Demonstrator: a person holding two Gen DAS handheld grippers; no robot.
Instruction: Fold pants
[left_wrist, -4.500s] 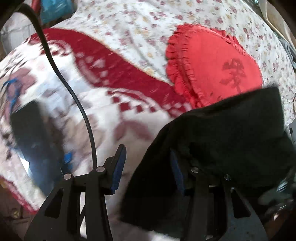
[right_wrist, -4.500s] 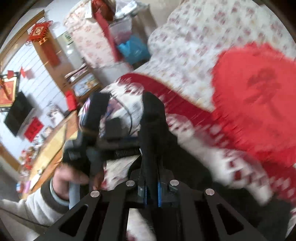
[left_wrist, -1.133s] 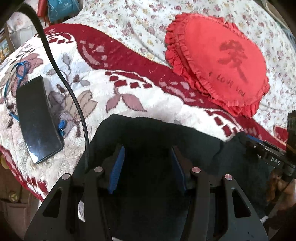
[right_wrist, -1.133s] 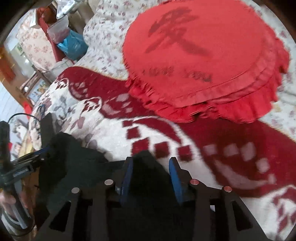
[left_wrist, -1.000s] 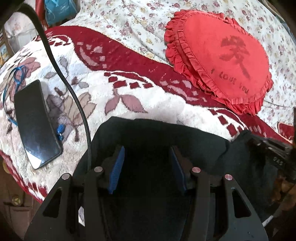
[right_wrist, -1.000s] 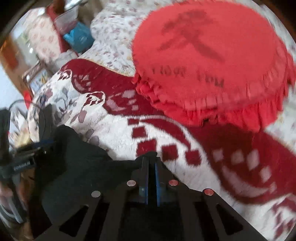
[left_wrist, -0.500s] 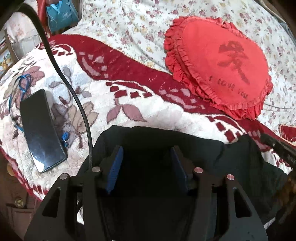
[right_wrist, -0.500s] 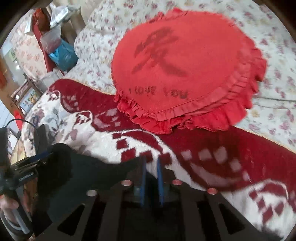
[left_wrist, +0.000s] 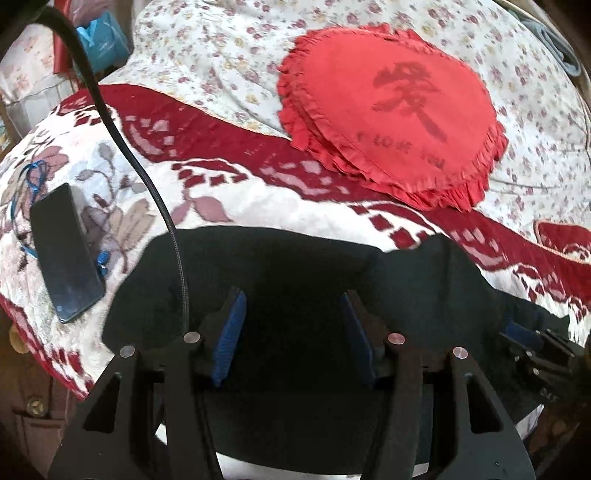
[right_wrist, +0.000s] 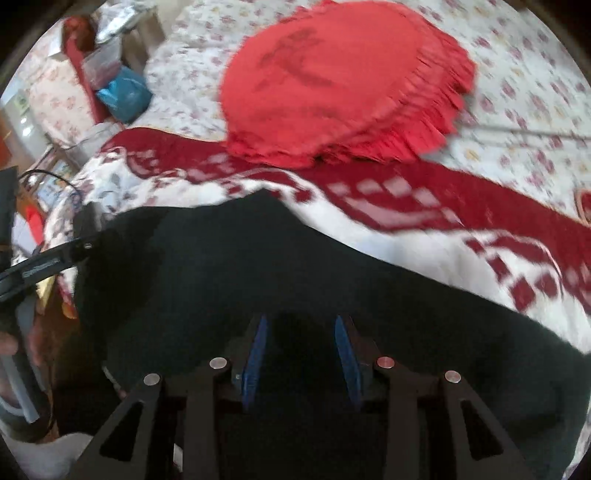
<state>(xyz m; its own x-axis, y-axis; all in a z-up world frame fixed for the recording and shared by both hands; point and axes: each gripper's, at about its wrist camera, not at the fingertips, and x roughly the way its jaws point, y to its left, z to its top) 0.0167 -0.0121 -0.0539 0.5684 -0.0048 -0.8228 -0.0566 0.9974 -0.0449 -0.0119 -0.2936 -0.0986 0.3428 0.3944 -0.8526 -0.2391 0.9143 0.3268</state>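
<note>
Pants (left_wrist: 295, 280) lying part-folded on blanket (left_wrist: 258, 206), left gripper (left_wrist: 291, 325) and right gripper (right_wrist: 301, 350) both hovering wide and empty, next probably gripping an edge.

Black pants (left_wrist: 295, 280) lie folded into a broad flat bundle on the near edge of the patterned bed (left_wrist: 258, 199).

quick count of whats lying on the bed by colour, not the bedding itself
black: 2, the pants and the phone
red: 1, the heart pillow
blue: 1, the cord by the phone
total: 4
</note>
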